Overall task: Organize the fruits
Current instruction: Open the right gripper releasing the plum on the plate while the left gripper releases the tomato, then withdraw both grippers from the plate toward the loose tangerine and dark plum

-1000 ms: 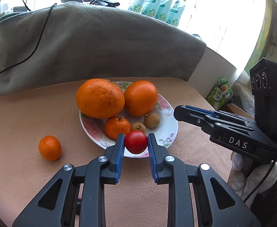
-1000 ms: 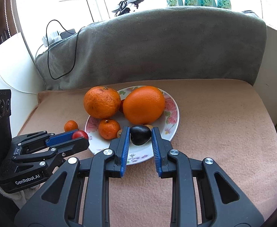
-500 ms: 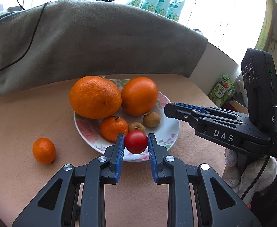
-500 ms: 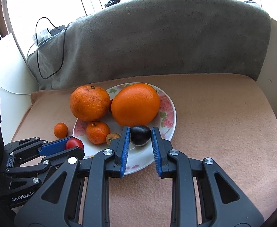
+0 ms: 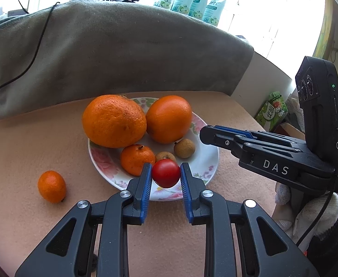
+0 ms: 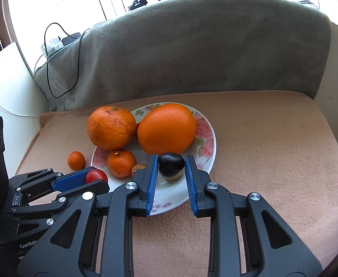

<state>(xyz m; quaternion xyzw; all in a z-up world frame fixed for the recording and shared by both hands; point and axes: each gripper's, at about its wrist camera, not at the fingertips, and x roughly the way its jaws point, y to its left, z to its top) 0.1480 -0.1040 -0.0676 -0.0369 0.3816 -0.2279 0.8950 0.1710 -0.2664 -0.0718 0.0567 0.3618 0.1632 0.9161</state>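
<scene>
A floral plate (image 5: 206, 161) (image 6: 206, 138) on the tan cloth holds two large oranges (image 5: 114, 120) (image 6: 166, 128), a small mandarin (image 5: 136, 159) (image 6: 121, 162) and two brown longans (image 5: 184, 147). My left gripper (image 5: 166, 173) is shut on a red cherry tomato (image 5: 166, 173) (image 6: 96, 176) over the plate's near rim. My right gripper (image 6: 171, 167) is shut on a dark round fruit (image 6: 170, 163), held above the plate and over a longan. A loose small mandarin (image 5: 52, 186) (image 6: 76, 160) lies on the cloth left of the plate.
A grey blanket (image 5: 113, 53) (image 6: 192, 46) with a black cable rises behind the cloth. Green packets (image 5: 187, 2) line the window sill. A green carton (image 5: 271, 110) stands beyond the cloth's right edge. White wall (image 6: 5, 80) borders the left.
Both grippers have moved forward toward the plate with their fruits still held. The plate and oranges now sit closer in both views.
</scene>
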